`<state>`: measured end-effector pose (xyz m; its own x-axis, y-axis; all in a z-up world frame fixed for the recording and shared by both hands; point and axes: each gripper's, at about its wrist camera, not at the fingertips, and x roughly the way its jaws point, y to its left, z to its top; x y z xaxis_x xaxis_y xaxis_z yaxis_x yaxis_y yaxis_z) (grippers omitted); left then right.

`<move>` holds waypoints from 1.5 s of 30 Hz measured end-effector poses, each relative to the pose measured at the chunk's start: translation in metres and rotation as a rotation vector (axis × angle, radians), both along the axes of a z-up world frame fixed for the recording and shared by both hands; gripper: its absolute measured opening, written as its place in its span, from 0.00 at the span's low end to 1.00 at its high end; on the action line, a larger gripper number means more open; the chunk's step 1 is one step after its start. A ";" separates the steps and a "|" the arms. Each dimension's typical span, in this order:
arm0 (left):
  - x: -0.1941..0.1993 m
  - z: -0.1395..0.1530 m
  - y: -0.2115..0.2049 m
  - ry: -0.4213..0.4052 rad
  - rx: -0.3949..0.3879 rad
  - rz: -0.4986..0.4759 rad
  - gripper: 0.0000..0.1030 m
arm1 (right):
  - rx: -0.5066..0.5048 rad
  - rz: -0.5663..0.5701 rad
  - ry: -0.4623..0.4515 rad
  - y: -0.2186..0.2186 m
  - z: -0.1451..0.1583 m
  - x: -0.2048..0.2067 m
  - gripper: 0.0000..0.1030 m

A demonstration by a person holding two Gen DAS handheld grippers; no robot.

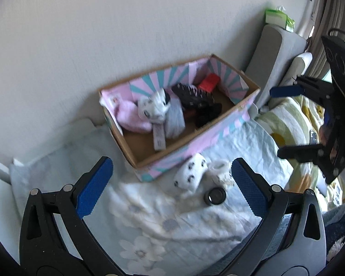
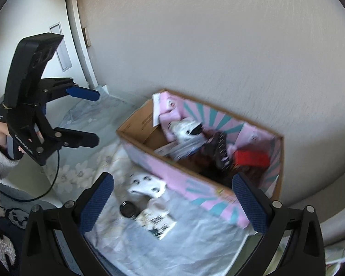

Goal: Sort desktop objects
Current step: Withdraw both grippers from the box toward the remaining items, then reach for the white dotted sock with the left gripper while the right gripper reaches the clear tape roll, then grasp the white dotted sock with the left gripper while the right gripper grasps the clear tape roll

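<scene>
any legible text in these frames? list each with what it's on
None can be read for certain.
Left gripper body: white lettering in two spots, too small and blurred.
Cardboard box inner flap: dark print, blurred.
White tag on the clothes in the box: marks, unreadable.
Small card on the bedding: dark pattern, no legible words.

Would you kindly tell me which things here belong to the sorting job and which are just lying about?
Part of the job:
- cardboard box, already holding items
- white patterned sock on the bedding
- small black round object
- small printed packet
- left hand-held gripper and right hand-held gripper, both open

Just lying about:
- green tissue pack
- grey cushion
- floral bedding
</scene>
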<state>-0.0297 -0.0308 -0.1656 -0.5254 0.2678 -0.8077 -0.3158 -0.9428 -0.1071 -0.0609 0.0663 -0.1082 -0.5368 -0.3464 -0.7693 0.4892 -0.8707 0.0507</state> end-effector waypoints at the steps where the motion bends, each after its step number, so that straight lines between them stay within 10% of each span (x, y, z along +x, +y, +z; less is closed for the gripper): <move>1: 0.000 -0.006 0.001 -0.014 0.006 -0.002 1.00 | -0.002 -0.001 -0.012 -0.001 -0.004 0.002 1.00; 25: -0.039 -0.130 0.033 -0.230 0.128 0.012 0.97 | -0.134 0.008 -0.312 -0.006 -0.141 -0.029 0.82; 45: -0.047 -0.145 0.044 -0.293 0.144 0.067 0.35 | -0.180 0.047 -0.314 -0.020 -0.161 -0.026 0.39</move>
